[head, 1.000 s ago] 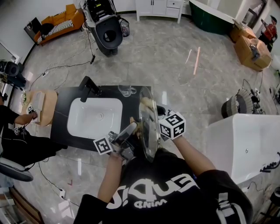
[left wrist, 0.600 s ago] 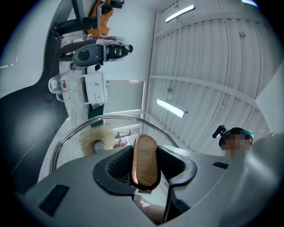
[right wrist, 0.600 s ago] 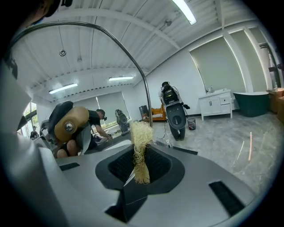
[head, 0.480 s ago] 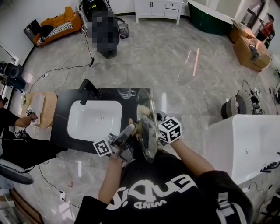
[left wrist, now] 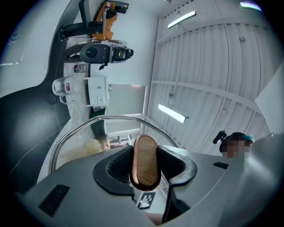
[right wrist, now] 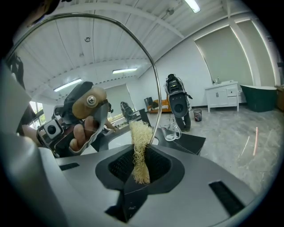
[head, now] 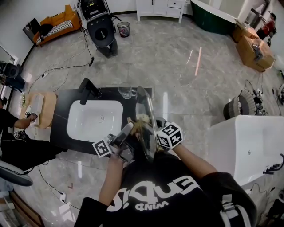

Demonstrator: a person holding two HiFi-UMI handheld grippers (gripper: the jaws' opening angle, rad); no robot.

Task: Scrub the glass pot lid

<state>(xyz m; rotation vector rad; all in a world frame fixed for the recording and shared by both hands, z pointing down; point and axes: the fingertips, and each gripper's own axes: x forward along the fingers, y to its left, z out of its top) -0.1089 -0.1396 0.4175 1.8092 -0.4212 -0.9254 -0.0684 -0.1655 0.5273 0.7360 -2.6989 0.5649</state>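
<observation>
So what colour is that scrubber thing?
The scrubber is pale straw yellow; it shows best in the right gripper view.

Grey marble floor (head: 159, 53), orange sofa (head: 60, 23), white cabinet (head: 159, 8), green tub (head: 213, 17), black vanity (head: 62, 111), white basin (head: 88, 122)

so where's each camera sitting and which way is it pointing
Head view: on the person's head, looking steeply down at the sink; shows both forearms, the left gripper, right gripper and the glass lid edge-on between them.
Left gripper view: rides the left gripper, looking along jaws shut on the lid's wooden knob.
Right gripper view: rides the right gripper, jaws shut on a scrubber, facing the lid; the left hand shows through the glass.
Shared: both gripper views see the lid from opposite sides.
</observation>
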